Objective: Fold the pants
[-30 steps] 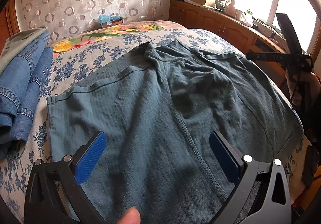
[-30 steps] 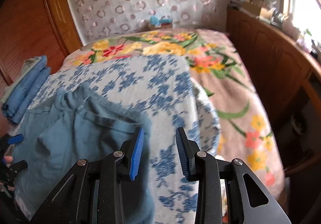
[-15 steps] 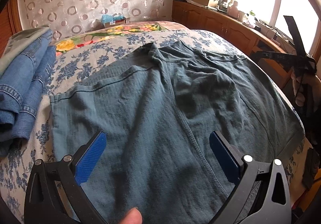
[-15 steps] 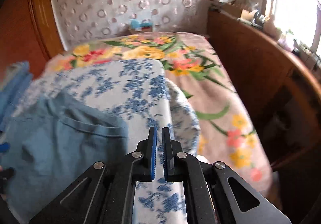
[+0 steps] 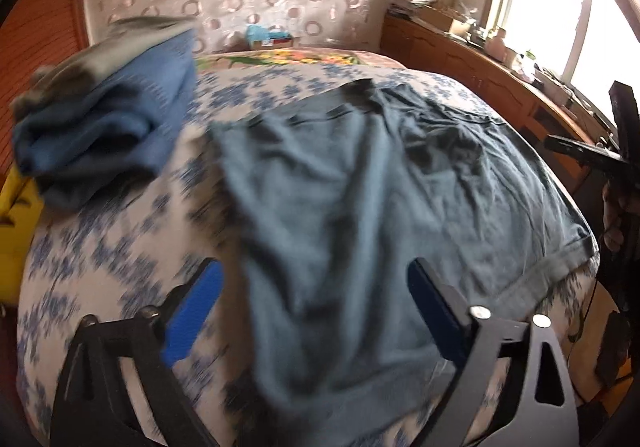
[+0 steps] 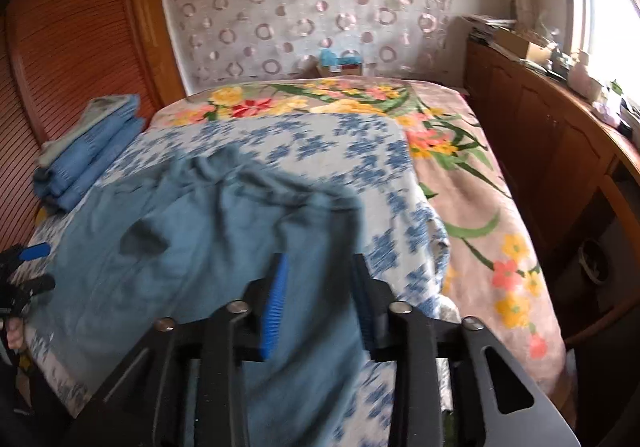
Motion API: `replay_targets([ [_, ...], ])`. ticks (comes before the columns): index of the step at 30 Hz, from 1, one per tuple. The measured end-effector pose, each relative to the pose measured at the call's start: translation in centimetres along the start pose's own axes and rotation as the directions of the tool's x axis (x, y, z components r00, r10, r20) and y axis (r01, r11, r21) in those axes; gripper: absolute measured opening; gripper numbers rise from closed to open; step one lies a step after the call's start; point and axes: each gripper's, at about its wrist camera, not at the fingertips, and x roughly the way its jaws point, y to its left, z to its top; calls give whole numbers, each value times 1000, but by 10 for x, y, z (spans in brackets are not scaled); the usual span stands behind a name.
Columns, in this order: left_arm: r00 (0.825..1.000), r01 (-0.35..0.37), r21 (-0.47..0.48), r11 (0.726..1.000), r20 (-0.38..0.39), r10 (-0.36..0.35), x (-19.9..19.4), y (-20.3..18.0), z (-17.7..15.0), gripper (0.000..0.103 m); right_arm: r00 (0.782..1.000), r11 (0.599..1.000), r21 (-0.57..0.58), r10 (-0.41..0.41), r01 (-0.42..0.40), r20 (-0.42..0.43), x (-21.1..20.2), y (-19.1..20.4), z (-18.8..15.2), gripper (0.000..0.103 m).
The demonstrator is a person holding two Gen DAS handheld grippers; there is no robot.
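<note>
Grey-blue pants (image 5: 360, 207) lie spread and wrinkled on the blue-flowered bed sheet (image 5: 120, 231); they also show in the right wrist view (image 6: 192, 247). My left gripper (image 5: 316, 315) is open and empty, held over the pants' near left edge. My right gripper (image 6: 320, 299) is open and empty, held above the pants' near right part. The left gripper's blue fingertips (image 6: 34, 251) show at the far left of the right wrist view. The right gripper's black frame (image 5: 616, 151) shows at the right edge of the left wrist view.
A pile of folded blue jeans (image 5: 104, 127) lies at the bed's left side, also in the right wrist view (image 6: 80, 155). A flowered blanket (image 6: 460, 175) covers the bed's right and far part. A wooden cabinet (image 6: 560, 151) runs along the right wall. A yellow object (image 5: 16, 231) is at the left.
My right gripper shut, then opened again and moved left over the pants. My left gripper swung left, so the pants edge and bare sheet lie under it. The view is blurred.
</note>
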Motion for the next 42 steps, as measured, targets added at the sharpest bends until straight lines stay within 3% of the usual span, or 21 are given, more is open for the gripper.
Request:
replay_targets([
  [9,1000,-6,-26,1000,-11,6,-20,6,-34,53,998,998,-33,55,-56,-9,-14,7,-32,50],
  [15,1000,-18,-22,1000,-8,18,-28,3,-50,45,998,998,-35,56,-56,-2,-25,10,-52,53],
  [25,999,-47,-9,999,-8,47,-38,-7,-64,41,998,997,-46,58,-58,11,-35,24,-81,53],
  [28,999,-45,-9,999,-11,44,-38,-9,-62,32,998,997,-41,64,-64,10,-35,23,-86,58],
  [30,998,-68,11,998,2,68,-39,-12,-60,16,998,998,-38,60,-60,9,-36,27,-89,58],
  [32,997,-73,35,997,7,72,-40,-17,-55,11,998,998,-31,63,-63,11,-37,27,-94,58],
  [42,997,6,119,993,77,-16,-51,-60,-13,8,997,997,9,76,-77,28,-45,30,-107,58],
])
